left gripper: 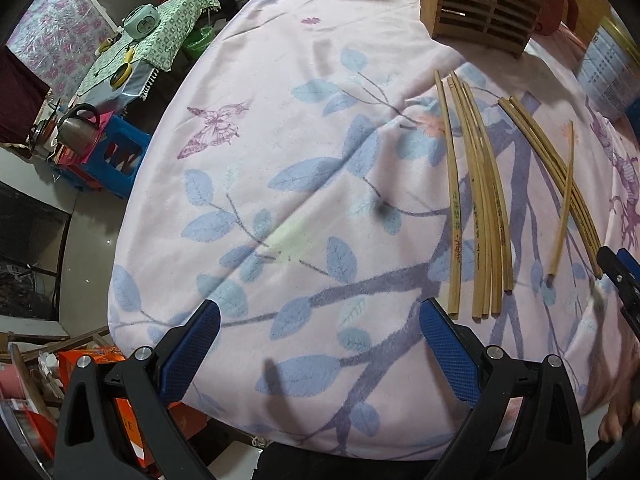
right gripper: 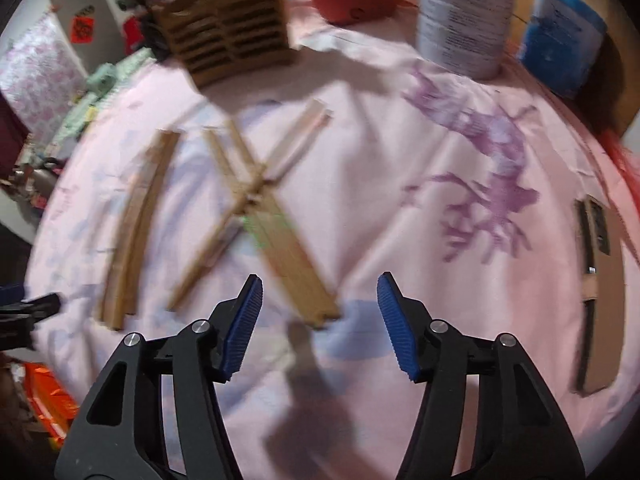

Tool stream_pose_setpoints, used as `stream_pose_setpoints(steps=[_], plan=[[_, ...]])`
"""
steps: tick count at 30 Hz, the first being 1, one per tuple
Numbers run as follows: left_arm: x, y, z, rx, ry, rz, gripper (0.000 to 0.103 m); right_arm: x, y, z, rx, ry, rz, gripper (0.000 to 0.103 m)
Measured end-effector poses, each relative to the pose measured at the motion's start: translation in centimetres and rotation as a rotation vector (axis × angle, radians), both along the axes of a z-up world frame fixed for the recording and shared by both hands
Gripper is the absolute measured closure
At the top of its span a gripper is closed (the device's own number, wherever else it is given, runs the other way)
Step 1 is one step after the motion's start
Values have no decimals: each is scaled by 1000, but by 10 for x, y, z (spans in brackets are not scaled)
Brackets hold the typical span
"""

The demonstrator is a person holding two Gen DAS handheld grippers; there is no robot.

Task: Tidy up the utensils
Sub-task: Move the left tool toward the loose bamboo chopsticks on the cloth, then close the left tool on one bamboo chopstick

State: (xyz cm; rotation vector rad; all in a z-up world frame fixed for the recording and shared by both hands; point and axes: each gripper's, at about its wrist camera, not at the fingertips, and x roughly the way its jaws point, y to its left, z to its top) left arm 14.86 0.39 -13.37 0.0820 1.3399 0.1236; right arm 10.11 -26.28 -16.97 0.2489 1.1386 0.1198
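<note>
Both the left gripper (left gripper: 320, 320) and right gripper (right gripper: 320, 308) hang open and empty over a pink tablecloth (left gripper: 280, 120), where loose chopsticks (right gripper: 296, 264) lie just ahead, so picking some up for the far wooden holder (right gripper: 228, 24) seems next

Kettle (left gripper: 78, 132), tin can (right gripper: 466, 16), phone (right gripper: 600, 292)

I work in a lived-in home: a steel kettle (left gripper: 78, 130), a pale green rice cooker (left gripper: 141, 20), my floral pink cloth-covered surface (left gripper: 280, 120).
</note>
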Motion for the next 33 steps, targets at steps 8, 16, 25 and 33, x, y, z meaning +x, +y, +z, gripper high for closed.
stream_pose_setpoints(steps=[8,16,25,33], plan=[[-8,9,-1,27,3,-6,6,11,56,-6,73,-24,125,48],[-10,16,-3,-9,-12,-38,6,3,46,-19,46,-3,37,94],[-9,-23,-13,-139,-80,-150,16,-9,1,-6,-15,-16,-16,96],[-14,-44,-27,-177,-160,-169,57,-16,-14,1,-45,-30,43,96]])
